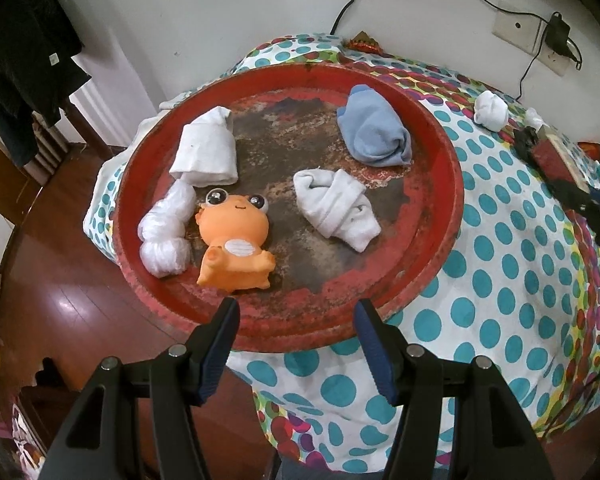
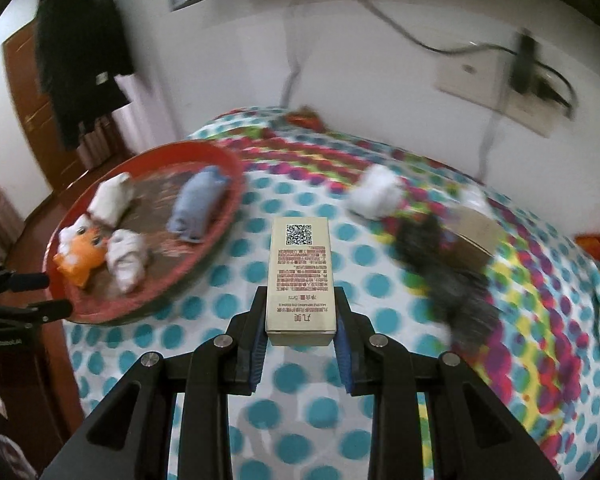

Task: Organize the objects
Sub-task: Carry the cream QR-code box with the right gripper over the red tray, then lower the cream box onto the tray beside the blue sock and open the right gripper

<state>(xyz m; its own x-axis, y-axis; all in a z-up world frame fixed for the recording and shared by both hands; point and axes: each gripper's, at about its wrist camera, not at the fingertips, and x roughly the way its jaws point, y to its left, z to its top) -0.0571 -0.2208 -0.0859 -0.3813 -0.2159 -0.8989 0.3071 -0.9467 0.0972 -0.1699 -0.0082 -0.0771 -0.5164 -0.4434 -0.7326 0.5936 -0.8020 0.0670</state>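
Observation:
A worn red round tray (image 1: 432,216) sits on the dotted tablecloth. It holds a folded white sock (image 1: 206,148), a rolled white sock (image 1: 336,204), a blue sock (image 1: 374,128), a knotted clear bag (image 1: 166,232) and an orange frog toy (image 1: 236,236). My left gripper (image 1: 297,306) hangs open over the tray's near rim, nothing between its fingers. In the right wrist view my right gripper (image 2: 300,296) is shut on a small cream box (image 2: 300,256) with a QR code and red print, held above the cloth to the right of the tray (image 2: 220,236).
A rolled white sock (image 2: 376,192) lies on the cloth past the box, with a blurred dark cloth (image 2: 440,264) and a cardboard box (image 2: 472,228) to its right. A wall socket with a plugged charger (image 1: 556,34) is behind. Wooden floor (image 1: 60,260) lies left of the table.

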